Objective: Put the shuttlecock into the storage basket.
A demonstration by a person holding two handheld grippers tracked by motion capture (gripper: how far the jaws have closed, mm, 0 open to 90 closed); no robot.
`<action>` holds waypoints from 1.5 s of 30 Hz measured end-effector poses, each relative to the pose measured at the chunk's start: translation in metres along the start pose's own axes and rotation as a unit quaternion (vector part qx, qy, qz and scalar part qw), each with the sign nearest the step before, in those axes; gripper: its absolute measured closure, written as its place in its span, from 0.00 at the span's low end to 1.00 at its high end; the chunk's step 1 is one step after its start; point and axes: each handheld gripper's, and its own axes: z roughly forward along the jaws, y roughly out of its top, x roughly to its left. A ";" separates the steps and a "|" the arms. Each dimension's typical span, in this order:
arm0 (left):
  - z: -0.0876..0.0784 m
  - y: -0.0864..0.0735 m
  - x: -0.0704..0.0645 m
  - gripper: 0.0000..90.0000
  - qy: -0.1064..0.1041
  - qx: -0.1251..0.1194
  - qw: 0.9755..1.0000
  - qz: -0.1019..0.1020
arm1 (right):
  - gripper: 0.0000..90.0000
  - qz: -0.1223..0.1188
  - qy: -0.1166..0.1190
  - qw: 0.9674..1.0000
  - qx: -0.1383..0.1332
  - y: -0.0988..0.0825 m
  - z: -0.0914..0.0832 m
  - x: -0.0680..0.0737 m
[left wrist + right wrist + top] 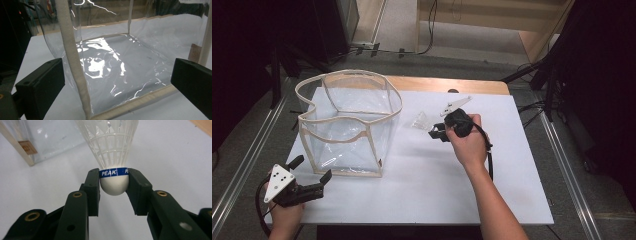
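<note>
Nearest the lens in the right gripper view, our right gripper [114, 182] is pinching a shuttlecock [112, 157] by its rounded white base, one black jaw pressing on each side just under the blue band that is reading "PEAK". The white mesh skirt is flaring away from the jaws, toward the top of that view. In the high view we are seeing the same right gripper [438, 132] sitting in our right hand [469, 145] over the middle of the white table [437, 190], with the shuttlecock [421, 120] showing as a pale cone at the jaw tips, just to the right of the clear bag [349, 125].

That bag is standing upright and open-topped on the left half of the table, its transparent walls edged in beige trim. A small brown tag [27, 148] is showing low on its corner in the right gripper view.

Our left gripper [312, 170] is resting near the front left corner of the table, held in our left hand [287, 215], its jaws standing spread with nothing between them. In the left gripper view, those jaws are framing the near lower edge of the bag [112, 70], and one beige strap [72, 57] is running down the clear wall between them, though the pads are not touching it.
</note>
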 end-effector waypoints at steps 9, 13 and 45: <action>0.000 0.000 0.000 0.00 0.001 0.000 1.000 0.000 | 0.68 0.002 -0.007 0.999 -0.047 0.007 -0.012 0.003; 0.000 0.000 0.000 0.00 0.000 0.001 1.000 0.002 | 0.68 0.003 -0.006 0.998 -0.066 0.008 -0.016 0.004; -0.001 0.000 -0.001 0.00 0.005 0.001 1.000 0.002 | 0.68 0.011 0.020 0.987 -0.160 0.032 -0.042 0.006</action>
